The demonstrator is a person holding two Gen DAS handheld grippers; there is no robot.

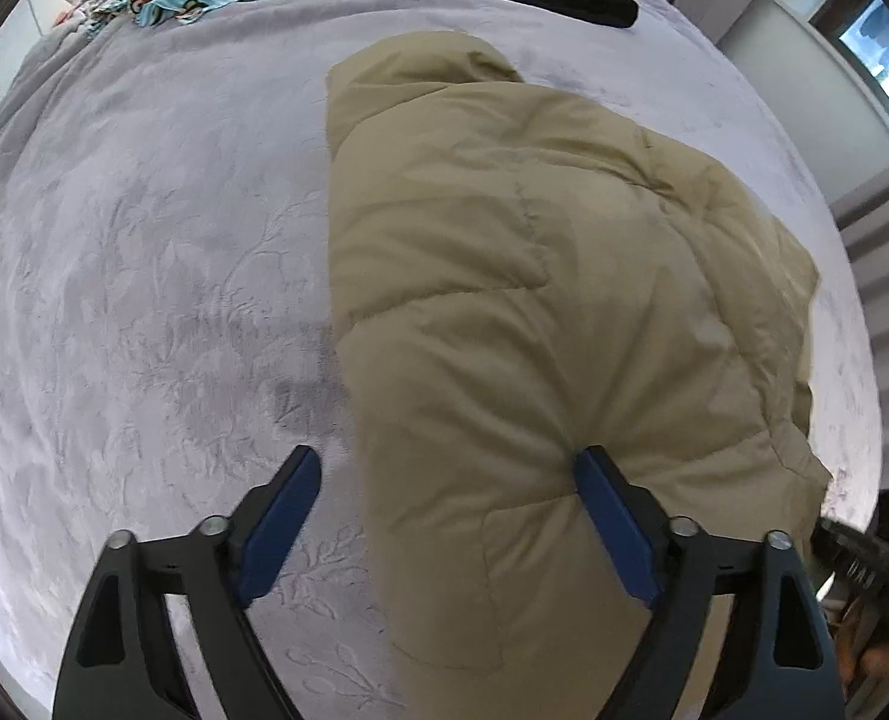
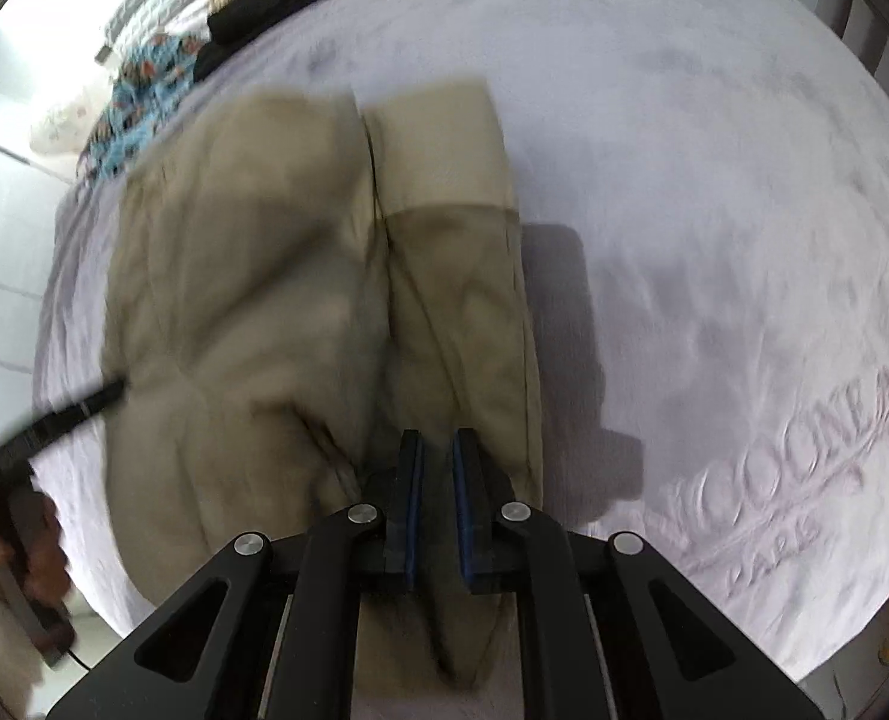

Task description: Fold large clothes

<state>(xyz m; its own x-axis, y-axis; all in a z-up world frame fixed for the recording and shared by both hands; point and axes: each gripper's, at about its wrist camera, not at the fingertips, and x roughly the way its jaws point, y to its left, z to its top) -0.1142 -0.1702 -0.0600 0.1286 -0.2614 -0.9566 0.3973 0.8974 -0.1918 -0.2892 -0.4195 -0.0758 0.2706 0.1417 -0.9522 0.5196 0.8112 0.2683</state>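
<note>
Puffy tan jacket (image 1: 540, 312) lies folded lengthwise on the bed (image 1: 144, 276) | left claw (image 1: 444, 474) wide apart over its edge, holding nothing | right claw (image 2: 438, 450) nearly together, gripping nothing | step: sides folded | next: probably grab hem, fold upward.

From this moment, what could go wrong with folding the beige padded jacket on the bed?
1. The left hand-held gripper is open with one finger dented into the puffy jacket; closing here may pinch only a bulge.
2. The right hand-held gripper has jaws nearly together over the folded edge; any fabric caught there could drag the fold open.
3. The padding looks springy and may unfold.
</note>
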